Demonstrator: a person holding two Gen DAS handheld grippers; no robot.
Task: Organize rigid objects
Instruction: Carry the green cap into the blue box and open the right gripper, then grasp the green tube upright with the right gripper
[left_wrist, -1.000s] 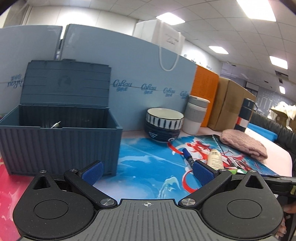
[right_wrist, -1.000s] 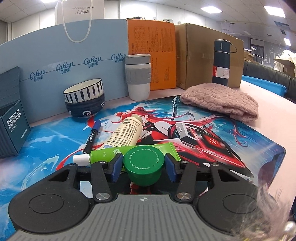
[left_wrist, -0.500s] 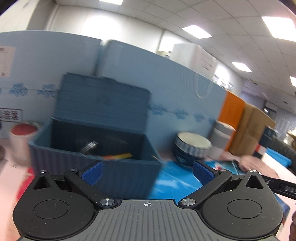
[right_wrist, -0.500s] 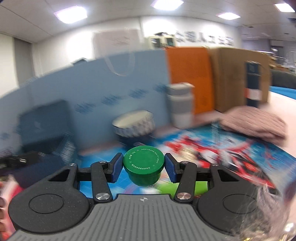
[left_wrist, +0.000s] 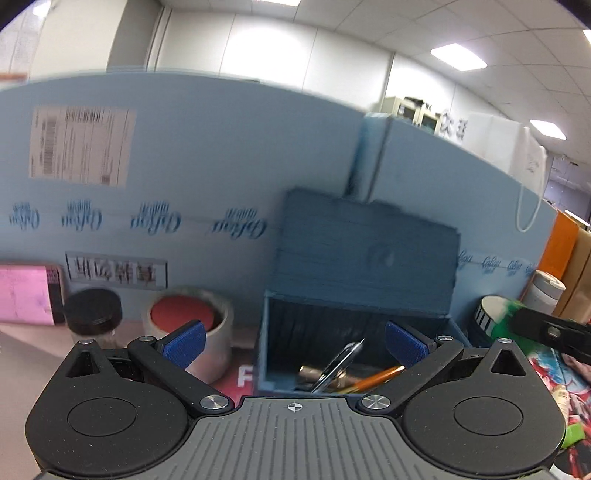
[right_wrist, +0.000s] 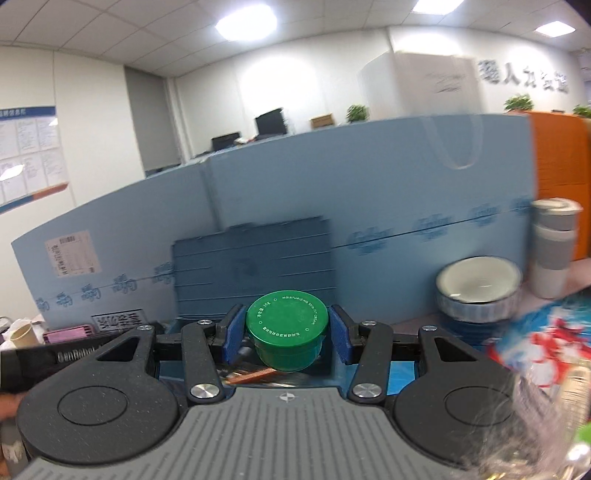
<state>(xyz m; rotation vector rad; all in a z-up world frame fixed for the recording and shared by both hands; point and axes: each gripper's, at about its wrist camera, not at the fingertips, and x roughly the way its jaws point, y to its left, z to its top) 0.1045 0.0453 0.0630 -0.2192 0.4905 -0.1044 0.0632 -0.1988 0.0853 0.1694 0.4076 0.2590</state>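
My right gripper (right_wrist: 286, 334) is shut on a green cream tube (right_wrist: 287, 330), gripping it at its round cap, and holds it above the front edge of the open dark blue storage box (right_wrist: 255, 269). In the left wrist view the box (left_wrist: 365, 291) stands with its lid up; a metal clip (left_wrist: 338, 363), an orange pencil (left_wrist: 376, 378) and other small items lie inside. My left gripper (left_wrist: 293, 339) is open and empty, in front of the box. The right gripper with the green tube (left_wrist: 504, 321) shows at the right edge there.
A tape roll with a red middle (left_wrist: 188, 332), a black-lidded jar (left_wrist: 92, 317) and a pink box (left_wrist: 26, 295) stand left of the storage box. A striped bowl (right_wrist: 478, 291) and a grey-white cup (right_wrist: 554, 247) stand to its right, against the blue partition (right_wrist: 406, 206).
My right gripper has lifted the green tube off the mat and carried it left to the box. My left gripper has swung left and up, so the box's inside shows.
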